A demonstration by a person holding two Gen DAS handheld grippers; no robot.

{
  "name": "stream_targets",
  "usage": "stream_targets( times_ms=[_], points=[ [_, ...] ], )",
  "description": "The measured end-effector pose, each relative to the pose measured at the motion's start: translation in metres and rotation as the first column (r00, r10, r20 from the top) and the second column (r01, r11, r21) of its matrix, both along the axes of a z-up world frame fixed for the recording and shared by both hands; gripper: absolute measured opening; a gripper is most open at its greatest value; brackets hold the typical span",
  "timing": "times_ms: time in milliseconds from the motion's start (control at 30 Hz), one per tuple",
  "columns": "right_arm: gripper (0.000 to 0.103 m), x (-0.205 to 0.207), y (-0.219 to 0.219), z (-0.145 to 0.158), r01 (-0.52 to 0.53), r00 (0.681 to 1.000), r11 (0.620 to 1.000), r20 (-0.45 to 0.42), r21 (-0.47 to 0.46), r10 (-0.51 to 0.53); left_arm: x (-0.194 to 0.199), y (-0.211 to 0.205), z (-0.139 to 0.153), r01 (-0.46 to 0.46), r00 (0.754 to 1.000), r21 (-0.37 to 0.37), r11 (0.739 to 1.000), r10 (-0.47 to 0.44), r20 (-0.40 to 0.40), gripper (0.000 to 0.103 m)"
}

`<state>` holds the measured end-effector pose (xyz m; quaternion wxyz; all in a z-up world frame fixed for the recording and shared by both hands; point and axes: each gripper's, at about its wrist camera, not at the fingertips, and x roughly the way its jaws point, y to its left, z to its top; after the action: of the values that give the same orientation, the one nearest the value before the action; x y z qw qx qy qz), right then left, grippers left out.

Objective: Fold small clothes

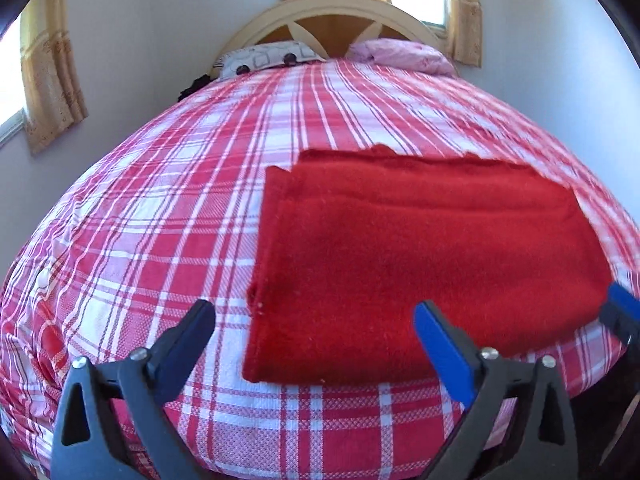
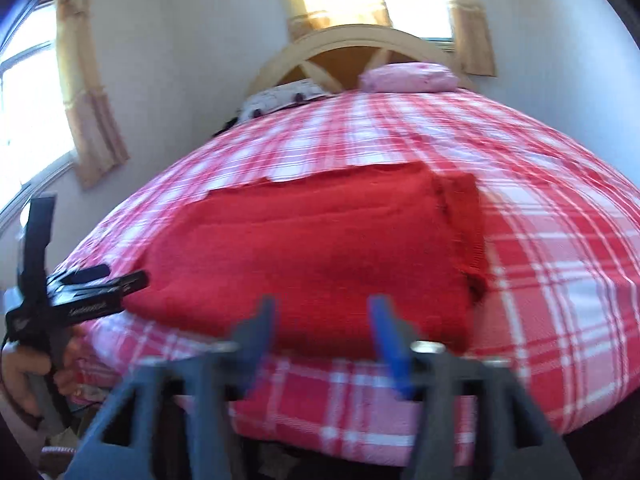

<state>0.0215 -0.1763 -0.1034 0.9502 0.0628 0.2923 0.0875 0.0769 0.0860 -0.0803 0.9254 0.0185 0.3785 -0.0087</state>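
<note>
A red knit garment (image 1: 424, 264) lies folded into a rectangle on the plaid bed near the front edge. It also shows in the right wrist view (image 2: 320, 252), blurred. My left gripper (image 1: 316, 320) is open and empty, its fingers straddling the garment's near left corner without touching it. My right gripper (image 2: 322, 320) is open and empty, just in front of the garment's near edge. The right gripper's blue fingertip (image 1: 624, 300) shows at the garment's right side in the left wrist view. The left gripper (image 2: 120, 280) shows from the side in the right wrist view.
The bed (image 1: 160, 208) has a red and white plaid cover. Two pillows (image 1: 400, 54) lie against a wooden headboard (image 1: 332, 12). White walls and curtained windows (image 2: 36, 92) surround the bed. The bed's front edge (image 2: 360, 436) is just below the grippers.
</note>
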Motion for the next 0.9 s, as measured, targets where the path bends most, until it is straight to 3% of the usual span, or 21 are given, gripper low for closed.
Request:
stream_targets(
  times_ms=[133,267,333,467,633,667,800,900],
  points=[
    [0.067,0.012,0.035,0.004,-0.091,0.996,0.995,0.018,-0.044,0.092,0.006,0.005,0.001,-0.044,0.999,0.017,0.999,0.044,-0.008,0.102],
    [0.065,0.028,0.079,0.006,-0.143,0.986,0.972,0.055,-0.186,0.155,0.008,0.015,-0.003,-0.066,0.997,-0.015,0.998,0.066,-0.028,0.102],
    [0.057,0.037,0.09,0.003,-0.16,0.985,0.97,0.038,-0.184,0.169,0.009,0.019,-0.006,-0.079,0.996,-0.023,0.997,0.078,-0.043,0.102],
    [0.056,0.053,0.101,-0.011,-0.175,0.984,0.972,-0.017,-0.159,0.175,0.01,0.028,-0.015,-0.1,0.993,-0.03,0.995,0.098,-0.066,0.102],
    [0.056,0.057,0.099,-0.034,-0.193,0.977,0.973,-0.112,-0.124,0.179,0.016,0.043,-0.033,-0.13,0.984,-0.174,0.976,0.106,-0.14,0.102],
    [0.056,0.056,0.098,-0.034,-0.194,0.977,0.974,-0.11,-0.115,0.181,0.017,0.047,-0.037,-0.142,0.982,-0.23,0.963,0.107,-0.155,0.102],
    [0.056,0.057,0.089,-0.016,-0.209,0.976,0.977,-0.072,-0.035,0.206,0.014,0.047,-0.036,-0.115,0.991,-0.298,0.948,0.088,-0.103,0.098],
    [0.059,0.067,0.084,0.006,-0.199,0.98,0.98,-0.028,0.007,0.199,0.018,0.044,-0.034,-0.067,0.995,-0.371,0.926,0.036,-0.092,0.086]
  ],
)
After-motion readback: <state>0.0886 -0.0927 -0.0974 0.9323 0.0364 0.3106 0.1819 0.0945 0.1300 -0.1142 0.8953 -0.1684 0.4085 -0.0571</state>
